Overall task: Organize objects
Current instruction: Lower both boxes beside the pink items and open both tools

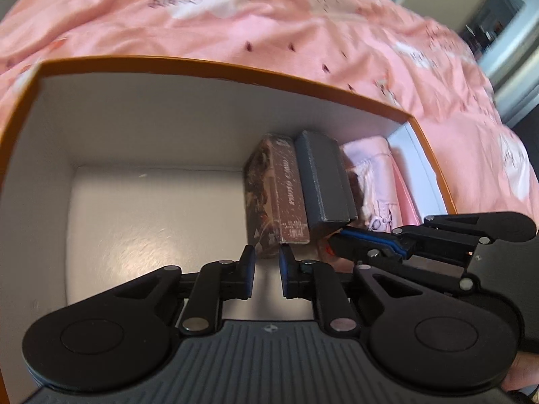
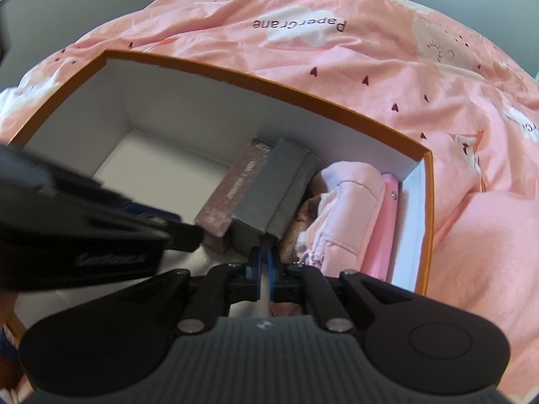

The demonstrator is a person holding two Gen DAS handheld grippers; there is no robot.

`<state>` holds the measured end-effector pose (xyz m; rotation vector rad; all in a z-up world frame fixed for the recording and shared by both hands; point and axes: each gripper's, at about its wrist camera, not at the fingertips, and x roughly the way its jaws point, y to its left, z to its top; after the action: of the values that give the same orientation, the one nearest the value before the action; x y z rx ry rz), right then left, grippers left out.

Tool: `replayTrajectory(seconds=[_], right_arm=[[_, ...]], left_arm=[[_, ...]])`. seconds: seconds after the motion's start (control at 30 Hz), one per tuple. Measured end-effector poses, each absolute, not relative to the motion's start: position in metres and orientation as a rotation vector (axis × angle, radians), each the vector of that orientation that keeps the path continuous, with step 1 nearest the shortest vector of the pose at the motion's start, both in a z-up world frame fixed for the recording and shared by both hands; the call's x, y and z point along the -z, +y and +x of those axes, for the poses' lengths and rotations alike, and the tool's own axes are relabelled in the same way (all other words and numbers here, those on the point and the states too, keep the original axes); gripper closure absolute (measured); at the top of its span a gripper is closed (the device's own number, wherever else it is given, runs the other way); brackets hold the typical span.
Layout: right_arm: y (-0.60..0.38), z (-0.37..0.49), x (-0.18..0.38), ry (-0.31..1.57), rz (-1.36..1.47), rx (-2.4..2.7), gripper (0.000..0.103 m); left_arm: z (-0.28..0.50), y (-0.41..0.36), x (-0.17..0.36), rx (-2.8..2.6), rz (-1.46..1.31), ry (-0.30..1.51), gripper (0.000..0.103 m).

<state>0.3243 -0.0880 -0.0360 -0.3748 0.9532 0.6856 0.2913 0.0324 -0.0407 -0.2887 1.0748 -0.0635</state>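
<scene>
An orange-rimmed box (image 1: 215,64) with white walls lies on a pink bedspread; it also shows in the right wrist view (image 2: 269,82). Inside stand a brown box (image 1: 273,198), a grey case (image 1: 325,178) and folded pink cloth (image 1: 374,171). In the right wrist view the brown box (image 2: 235,188), grey case (image 2: 266,188) and pink cloth (image 2: 347,208) stand side by side. My left gripper (image 1: 267,271) is open and empty, just in front of the brown box. My right gripper (image 2: 263,276) is shut on the grey case's near edge; it also shows in the left wrist view (image 1: 340,235).
A flat pink item (image 2: 384,229) stands between the cloth and the box's right wall. The box's left half shows bare white floor (image 1: 141,222). The pink bedspread (image 2: 404,67) surrounds the box. A doorway (image 1: 505,17) is at the far right.
</scene>
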Motion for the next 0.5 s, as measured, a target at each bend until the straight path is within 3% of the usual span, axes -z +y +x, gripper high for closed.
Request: replayTrajectory(seconds=[0.33,0.5], right_arm=[[-0.111,0.289,0.007,0.928,-0.292,-0.677,0.093],[-0.129,0.250,-0.024,0.827,-0.248,-0.650,0.068]], left_arm=[[0.226,0.036,-0.020,-0.016,-0.264,0.783,0.087],[0.198,0.024,-0.047,-0.014,-0.227,0.749,0.087]])
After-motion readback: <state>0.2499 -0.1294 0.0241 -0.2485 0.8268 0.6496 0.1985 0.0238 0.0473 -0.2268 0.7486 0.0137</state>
